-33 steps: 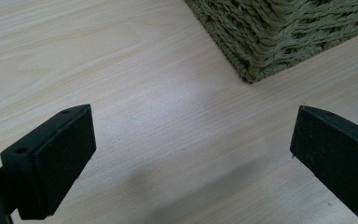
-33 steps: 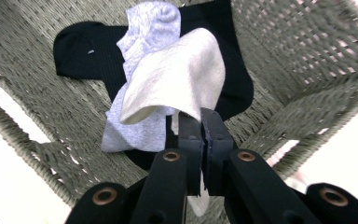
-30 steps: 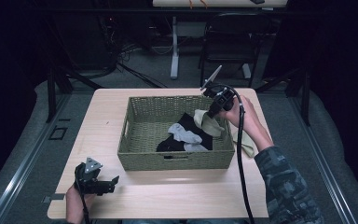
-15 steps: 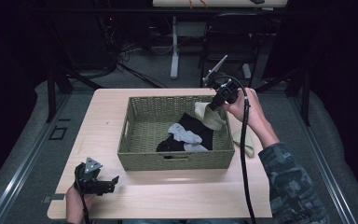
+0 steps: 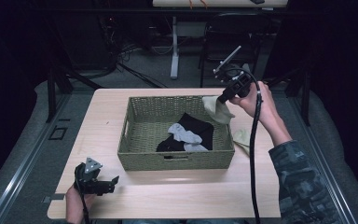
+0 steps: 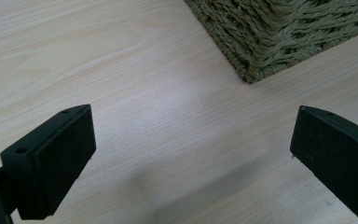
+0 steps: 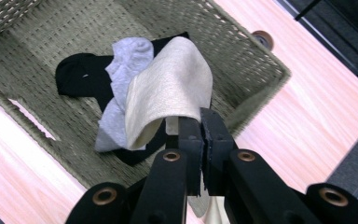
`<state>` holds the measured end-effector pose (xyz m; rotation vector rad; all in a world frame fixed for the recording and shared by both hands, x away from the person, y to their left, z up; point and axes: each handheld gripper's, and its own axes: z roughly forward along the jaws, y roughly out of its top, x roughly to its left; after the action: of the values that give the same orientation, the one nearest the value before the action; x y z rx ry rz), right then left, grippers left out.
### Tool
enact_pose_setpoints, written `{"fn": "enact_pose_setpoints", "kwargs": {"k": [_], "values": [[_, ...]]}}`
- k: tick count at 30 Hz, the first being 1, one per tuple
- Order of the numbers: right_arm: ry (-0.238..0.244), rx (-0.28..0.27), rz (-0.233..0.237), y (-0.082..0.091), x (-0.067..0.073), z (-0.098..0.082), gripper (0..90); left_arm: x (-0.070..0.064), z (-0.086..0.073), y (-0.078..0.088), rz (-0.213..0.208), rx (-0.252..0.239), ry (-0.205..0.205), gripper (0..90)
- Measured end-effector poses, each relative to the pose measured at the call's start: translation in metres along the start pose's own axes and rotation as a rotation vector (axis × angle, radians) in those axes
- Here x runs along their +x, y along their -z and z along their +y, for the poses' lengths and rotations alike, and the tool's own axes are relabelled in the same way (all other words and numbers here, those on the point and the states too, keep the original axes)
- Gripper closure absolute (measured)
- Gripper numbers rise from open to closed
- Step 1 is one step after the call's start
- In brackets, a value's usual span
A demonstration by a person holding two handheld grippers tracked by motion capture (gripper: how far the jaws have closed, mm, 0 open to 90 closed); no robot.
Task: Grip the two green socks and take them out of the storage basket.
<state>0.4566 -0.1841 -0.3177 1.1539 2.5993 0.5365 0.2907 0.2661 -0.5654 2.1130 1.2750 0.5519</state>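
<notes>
A cream-coloured cloth sock (image 5: 218,109) is pinched between the pressed-together jaws of the right gripper (image 5: 221,99), and is held above the far right corner of the rectangular olive-green woven basket (image 5: 175,158). Inside the basket a pale grey sock (image 5: 184,134) is seen lying on a black garment (image 5: 200,130). A second cream sock (image 5: 242,139) is draped just beside the basket's right wall. The left gripper (image 5: 113,180) is held near the basket's front left corner, its jaws spread wide over bare tabletop, gripping nothing.
</notes>
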Motion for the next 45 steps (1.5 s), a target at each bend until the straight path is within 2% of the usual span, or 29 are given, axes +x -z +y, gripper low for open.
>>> {"fn": "enact_pose_setpoints", "kwargs": {"k": [12,19,27,30,33,45], "values": [[-0.073,-0.029,-0.055,0.028,-0.031,-0.033,88.5,0.000,0.000,0.000,0.001,0.002,0.000,0.0],[-0.122,-0.036,-0.071,0.031,-0.047,-0.052,88.5,0.000,0.000,0.000,0.003,0.003,-0.001,0.1],[-0.189,-0.027,-0.061,0.019,-0.063,-0.076,88.5,0.000,0.000,0.000,0.003,0.004,-0.001,0.0],[-0.201,-0.016,-0.057,0.013,-0.067,-0.084,88.5,0.000,0.000,0.000,0.003,0.003,0.001,0.1],[-0.231,-0.020,-0.037,0.006,-0.070,-0.092,88.5,0.000,0.000,0.001,0.003,0.001,0.000,0.0],[-0.267,0.034,-0.008,-0.035,-0.075,-0.115,88.6,0.000,0.000,0.000,0.001,0.001,-0.001,0.0]]}}
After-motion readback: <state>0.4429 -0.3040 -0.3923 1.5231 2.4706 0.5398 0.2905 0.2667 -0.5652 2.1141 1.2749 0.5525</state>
